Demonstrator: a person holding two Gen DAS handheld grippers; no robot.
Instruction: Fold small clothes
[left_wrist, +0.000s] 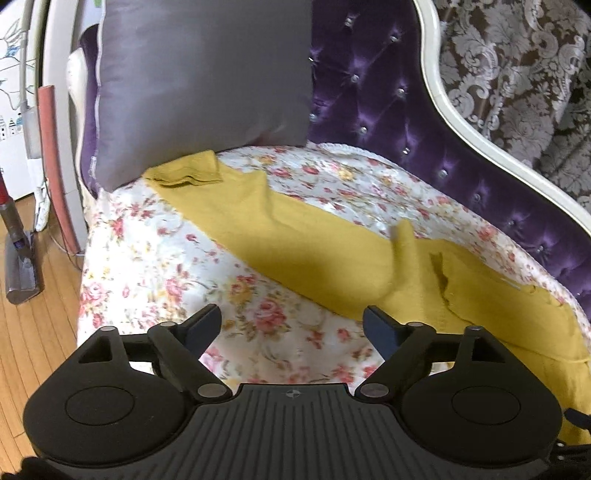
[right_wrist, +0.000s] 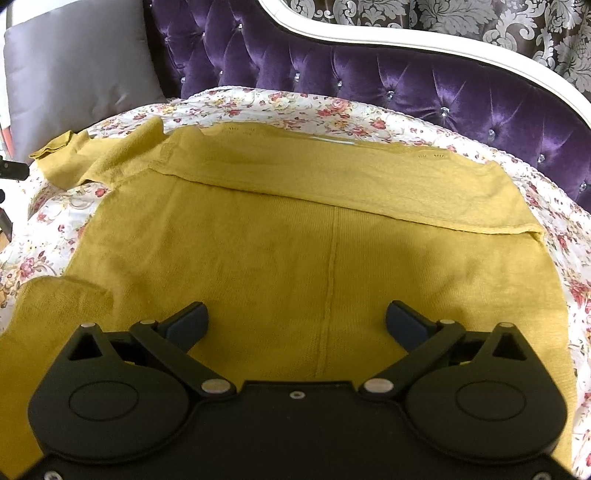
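A mustard-yellow knit garment (right_wrist: 295, 236) lies spread flat on a floral quilt (right_wrist: 48, 236) that covers a sofa seat. Its far edge is folded over toward me as a long band (right_wrist: 332, 177). One sleeve (left_wrist: 236, 206) stretches out to the left, its cuff (left_wrist: 188, 170) next to a grey cushion. My left gripper (left_wrist: 291, 325) is open and empty, above the quilt just left of the garment. My right gripper (right_wrist: 295, 325) is open and empty, above the garment's body near its centre seam.
A grey cushion (left_wrist: 203, 81) leans at the seat's left end. A tufted purple sofa back (right_wrist: 406, 85) with a white frame runs behind. A wooden floor (left_wrist: 33, 332) with a vacuum head (left_wrist: 20, 266) lies to the left of the seat.
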